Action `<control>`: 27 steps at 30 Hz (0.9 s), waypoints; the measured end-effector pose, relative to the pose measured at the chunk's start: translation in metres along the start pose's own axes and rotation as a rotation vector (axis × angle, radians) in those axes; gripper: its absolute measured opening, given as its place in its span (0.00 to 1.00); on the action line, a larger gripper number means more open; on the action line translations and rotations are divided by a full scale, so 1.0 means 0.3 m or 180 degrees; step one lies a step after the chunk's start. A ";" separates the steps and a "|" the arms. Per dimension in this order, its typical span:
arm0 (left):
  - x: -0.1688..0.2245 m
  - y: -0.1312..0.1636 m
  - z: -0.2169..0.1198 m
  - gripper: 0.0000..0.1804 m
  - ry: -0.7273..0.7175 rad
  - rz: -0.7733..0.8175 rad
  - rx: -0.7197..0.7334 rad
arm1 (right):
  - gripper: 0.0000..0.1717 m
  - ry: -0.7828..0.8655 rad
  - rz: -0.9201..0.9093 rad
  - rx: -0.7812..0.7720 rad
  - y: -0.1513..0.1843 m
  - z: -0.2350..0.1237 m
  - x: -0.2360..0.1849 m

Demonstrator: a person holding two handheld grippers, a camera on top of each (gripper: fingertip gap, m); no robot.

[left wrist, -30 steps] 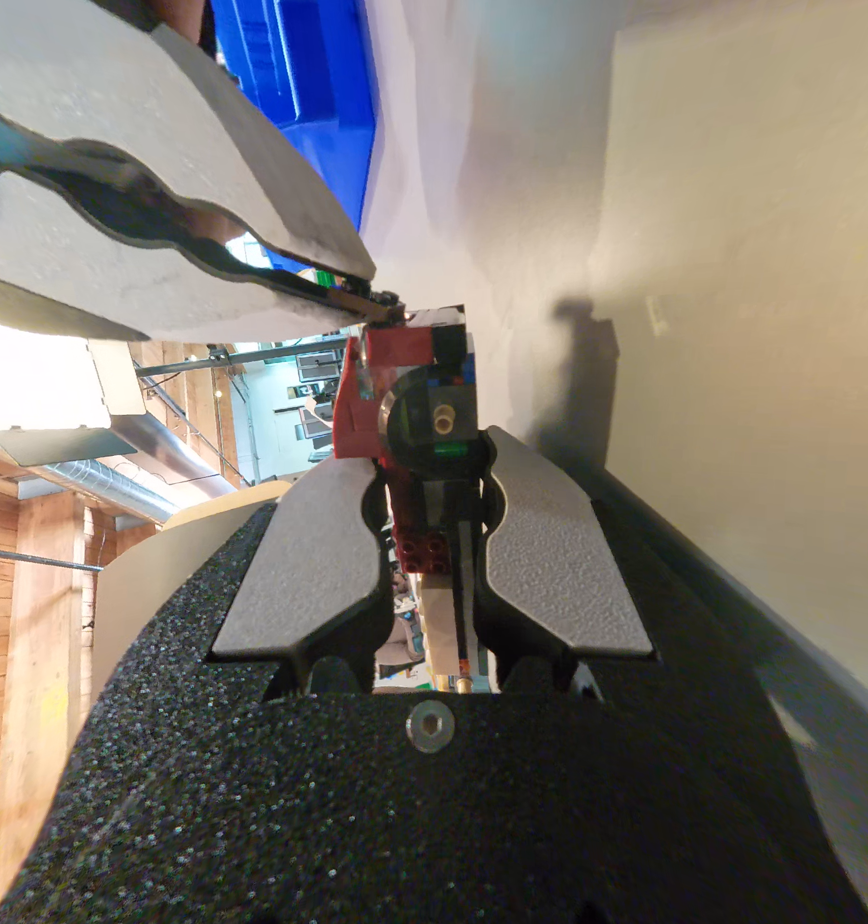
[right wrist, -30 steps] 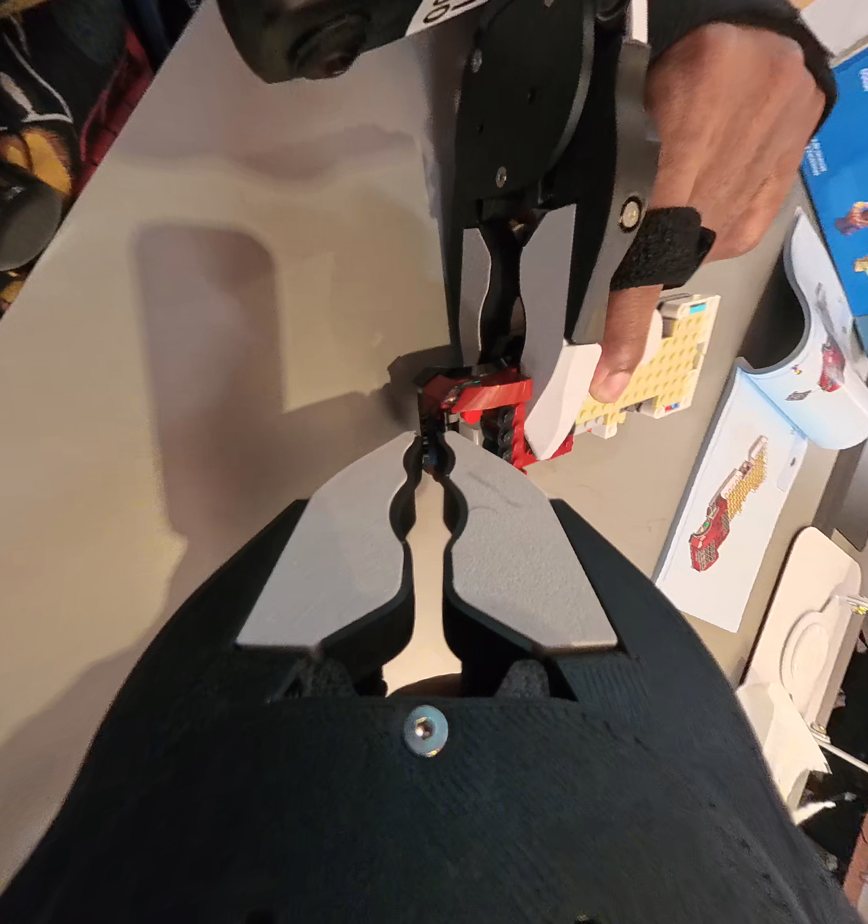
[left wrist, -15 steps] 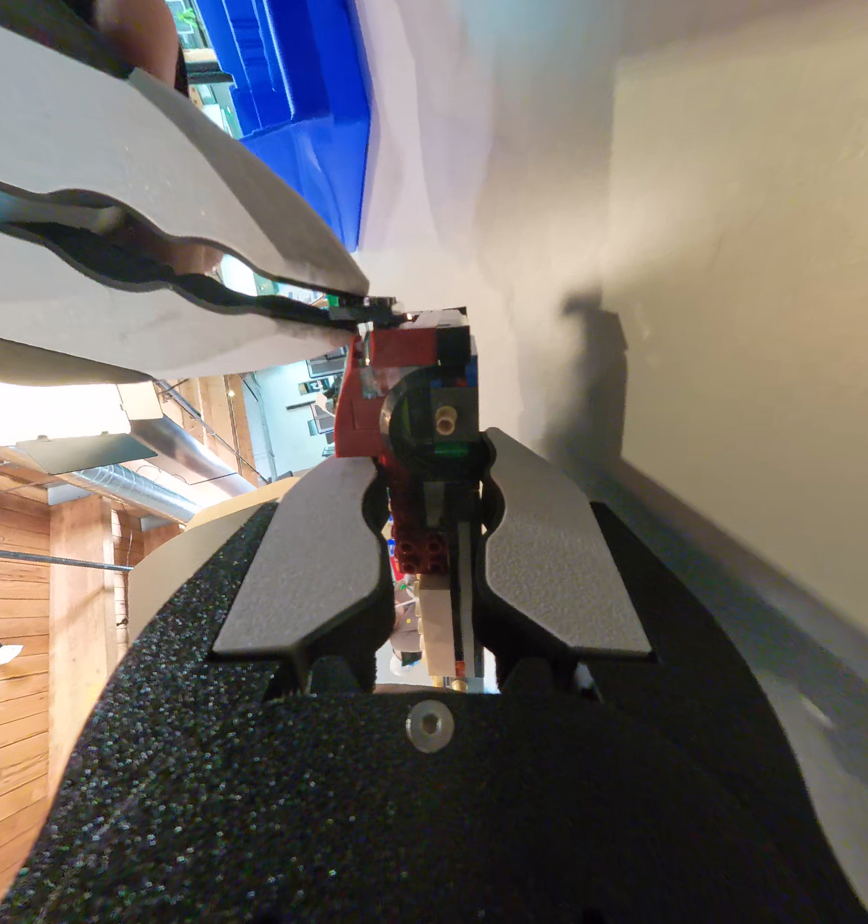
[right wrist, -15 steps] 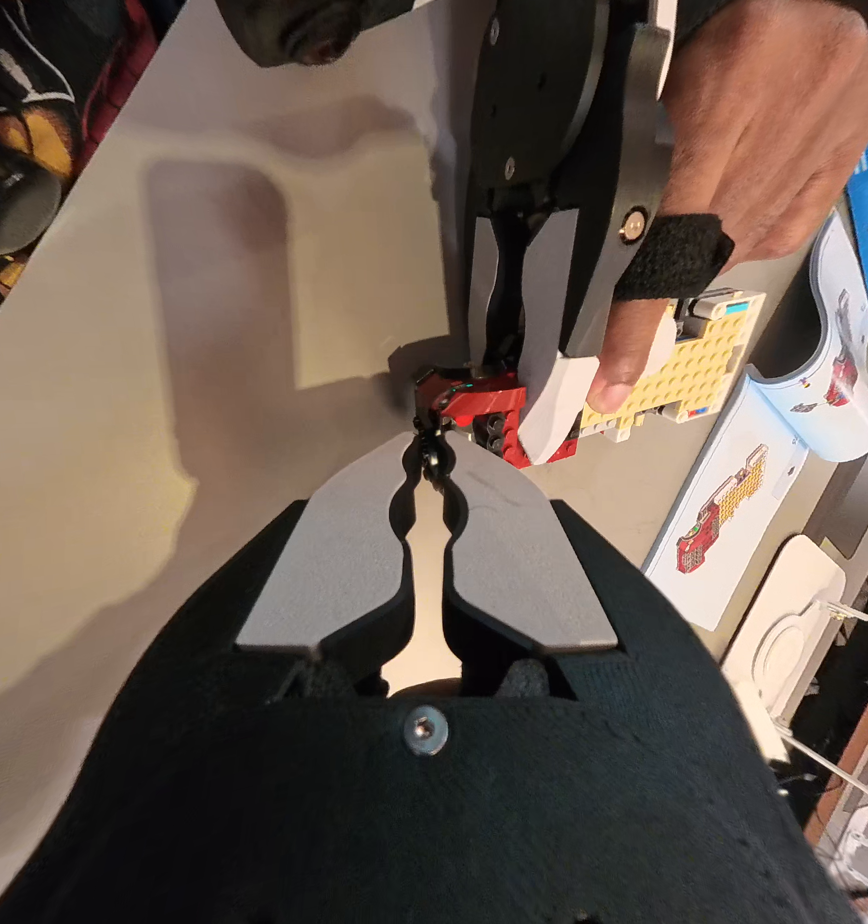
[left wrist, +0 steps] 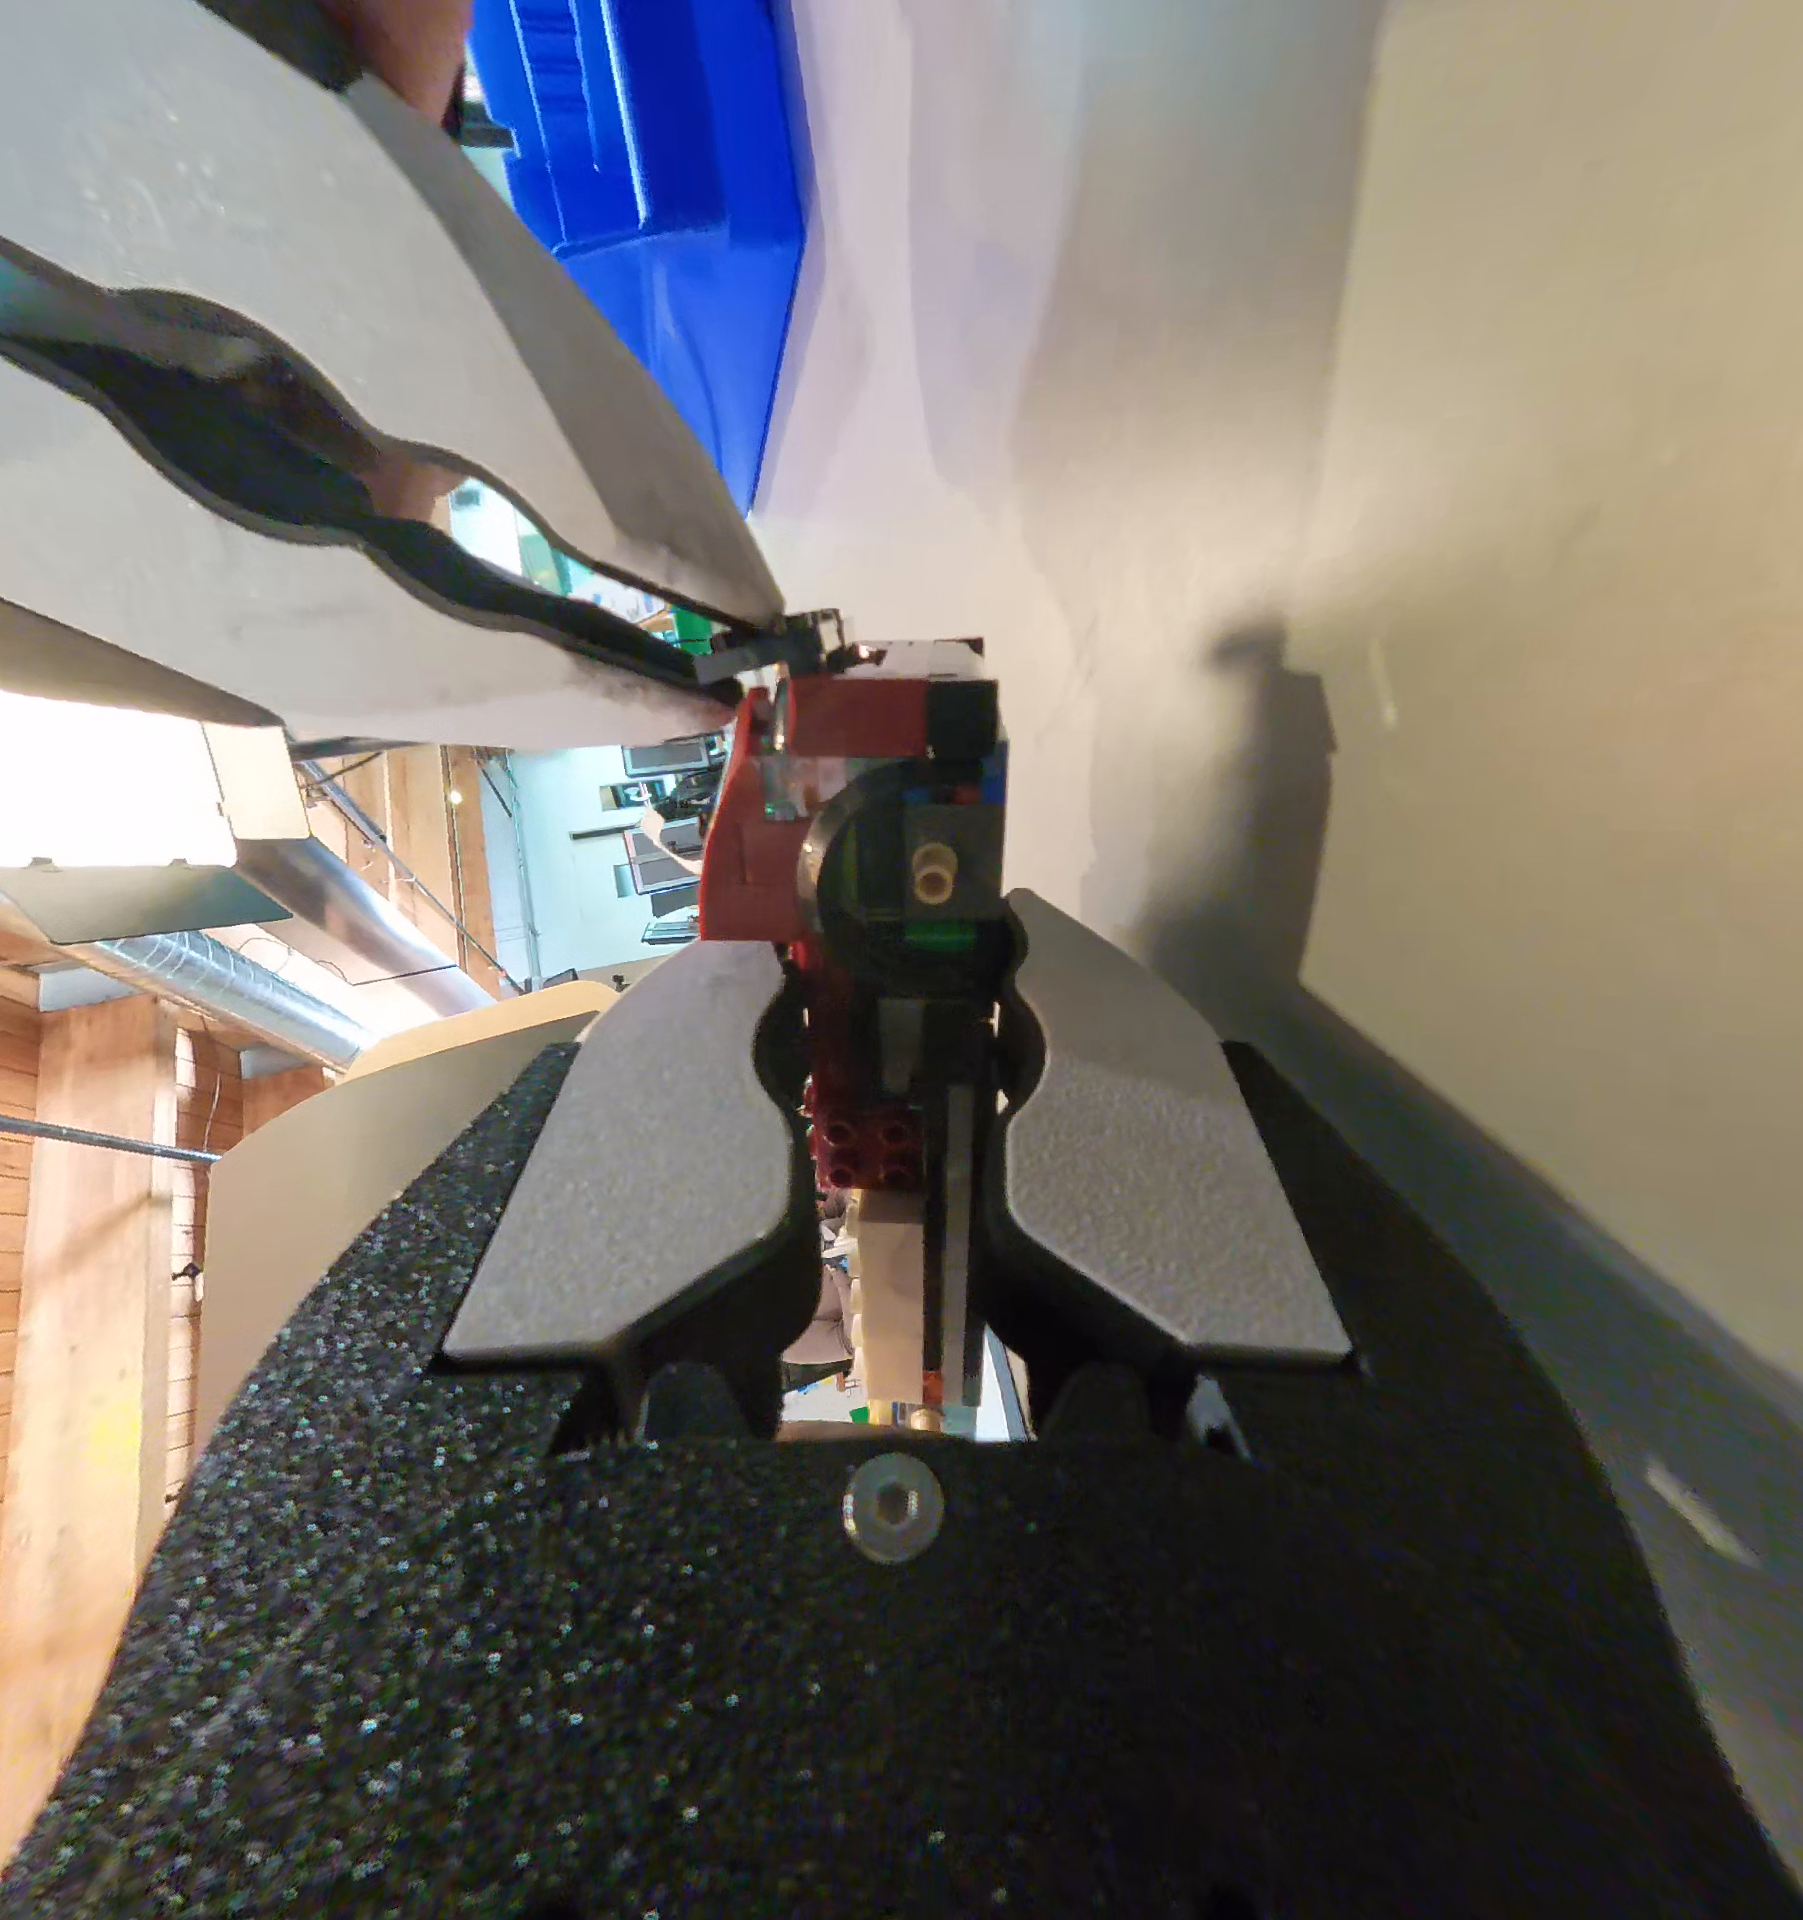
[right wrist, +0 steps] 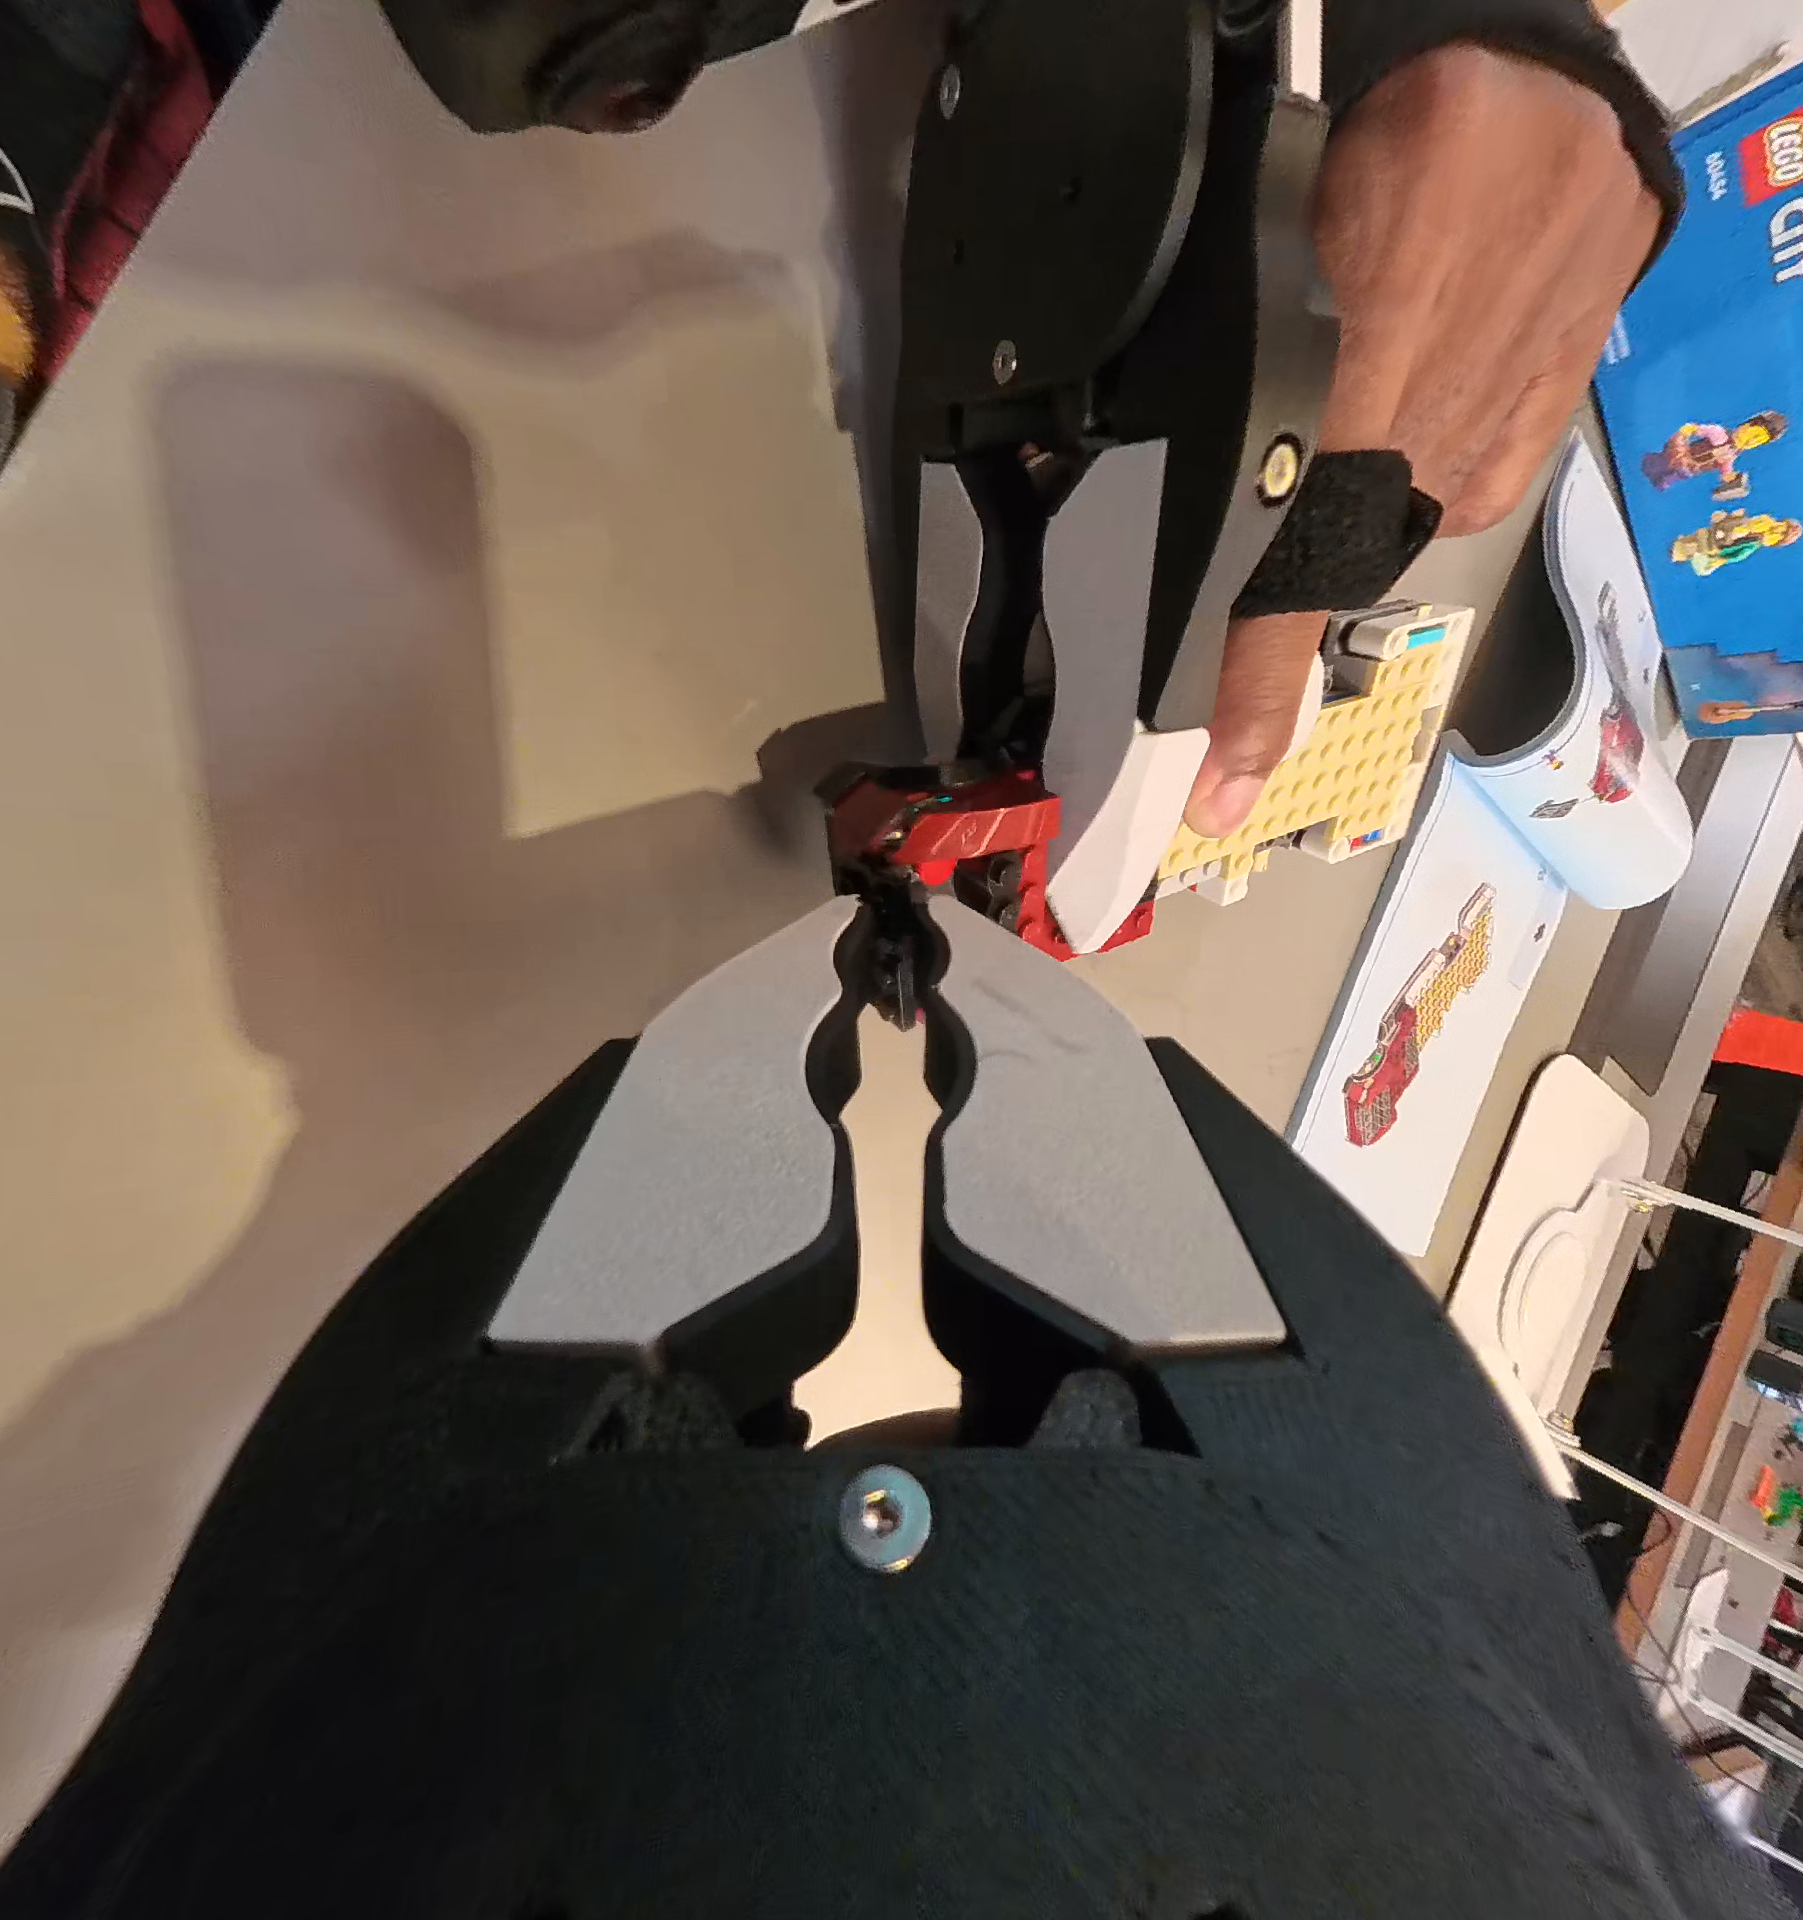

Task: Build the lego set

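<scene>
At the centre of the frame the red brick vehicle (left wrist: 855, 790) sits clamped in the left claw (left wrist: 897, 997) above the worktop (right wrist: 357, 623). The right claw (right wrist: 892, 951) pinches a small black piece (right wrist: 892, 977) against its front end; holding the vehicle rigid and pressing straight looks wise. A yellow brick plate (right wrist: 1344, 758) and booklet (right wrist: 1416, 997) lie at right.
</scene>
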State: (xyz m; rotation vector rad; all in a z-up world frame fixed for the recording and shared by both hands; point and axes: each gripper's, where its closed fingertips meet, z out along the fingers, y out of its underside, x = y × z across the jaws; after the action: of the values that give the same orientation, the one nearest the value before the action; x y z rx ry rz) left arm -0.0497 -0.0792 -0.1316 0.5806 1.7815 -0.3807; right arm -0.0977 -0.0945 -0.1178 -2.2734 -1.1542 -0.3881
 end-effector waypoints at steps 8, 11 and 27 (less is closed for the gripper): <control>0.010 -0.011 0.002 0.18 0.0040 0.0091 0.0009 | 0.04 -0.0132 -0.0054 -0.0024 0.003 0.006 -0.018; 0.016 -0.015 0.002 0.18 0.0065 0.0135 0.0019 | 0.04 -0.0190 -0.0066 -0.0038 0.005 0.011 -0.027; 0.024 -0.017 0.002 0.18 0.0109 0.0165 0.0019 | 0.05 -0.0285 -0.0140 -0.0041 0.004 0.021 -0.036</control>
State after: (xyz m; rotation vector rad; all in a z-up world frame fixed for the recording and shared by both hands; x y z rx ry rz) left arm -0.0537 -0.0824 -0.1387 0.6397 1.7949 -0.3424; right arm -0.1032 -0.0983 -0.1284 -2.3004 -1.2514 -0.3144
